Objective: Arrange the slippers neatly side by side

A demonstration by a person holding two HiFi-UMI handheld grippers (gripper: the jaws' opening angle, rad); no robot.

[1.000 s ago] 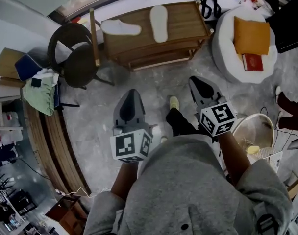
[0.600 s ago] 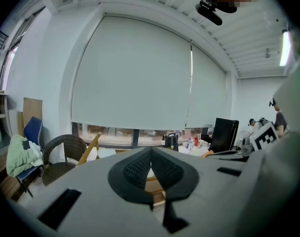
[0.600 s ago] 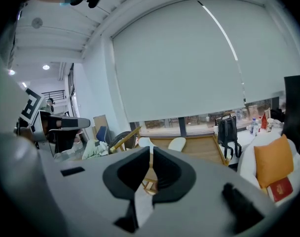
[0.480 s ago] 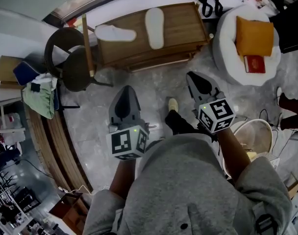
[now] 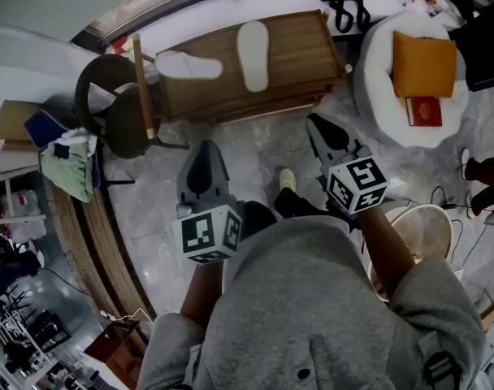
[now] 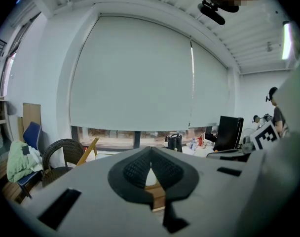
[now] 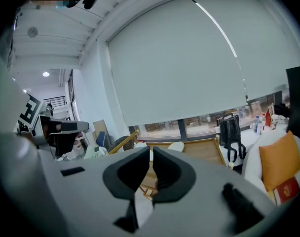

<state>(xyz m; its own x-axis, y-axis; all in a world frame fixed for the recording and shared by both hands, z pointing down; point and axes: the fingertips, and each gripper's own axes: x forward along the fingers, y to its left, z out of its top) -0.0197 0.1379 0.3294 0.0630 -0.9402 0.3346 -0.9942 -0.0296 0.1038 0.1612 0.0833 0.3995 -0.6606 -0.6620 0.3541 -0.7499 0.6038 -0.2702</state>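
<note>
In the head view, my left gripper point(image 5: 205, 154) and right gripper point(image 5: 320, 132) hang over the stone floor point(image 5: 255, 140), short of the wooden table point(image 5: 300, 35). Two white slippers lie apart on it: the left slipper point(image 5: 188, 65) crosswise, the right slipper point(image 5: 253, 44) lengthwise.

In the left gripper view, my jaws meet at the tips, holding nothing.

In the right gripper view, my jaws are pressed together too, empty.

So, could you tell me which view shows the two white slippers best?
The head view: from above, the left slipper and right slipper show in full outline on the wooden table, apart and angled. The right gripper view gives only low, foreshortened white slivers; the left gripper view just a white fleck, probably one slipper.
</note>
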